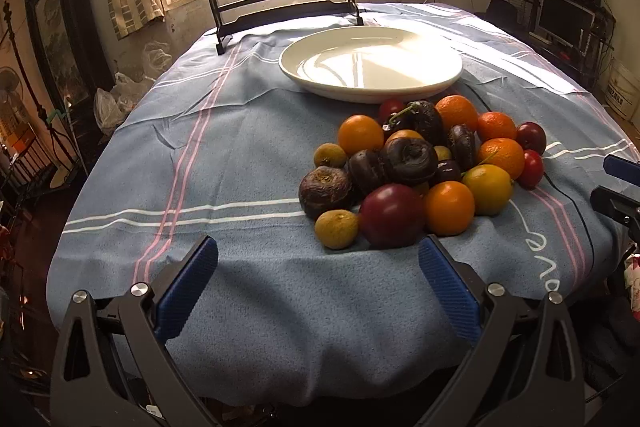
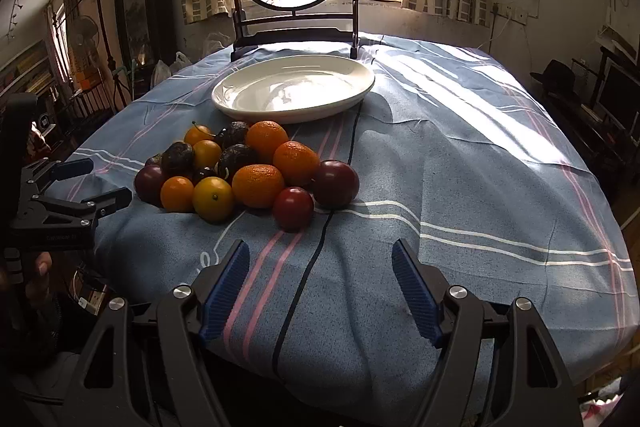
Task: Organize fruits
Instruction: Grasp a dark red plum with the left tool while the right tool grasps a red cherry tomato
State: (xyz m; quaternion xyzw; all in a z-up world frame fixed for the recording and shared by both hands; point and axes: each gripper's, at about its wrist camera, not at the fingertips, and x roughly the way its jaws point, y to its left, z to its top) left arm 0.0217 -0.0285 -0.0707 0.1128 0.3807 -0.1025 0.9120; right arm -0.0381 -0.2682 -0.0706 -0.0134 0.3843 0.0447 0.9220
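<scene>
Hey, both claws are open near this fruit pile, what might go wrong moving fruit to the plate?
1. The fruit pile is heaped; pulling out one piece may send the round ones rolling across the cloth.
2. The red fruit lies close to the table's near edge and might roll off.
3. The white plate is shallow, so dropped fruit may roll out.

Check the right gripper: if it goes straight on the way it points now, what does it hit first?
Probably bare tablecloth. The right gripper is open with nothing between its fingers and aims down at the striped cloth right of the fruit pile. The small red fruit sits just left of that line; depth is unclear.
</scene>
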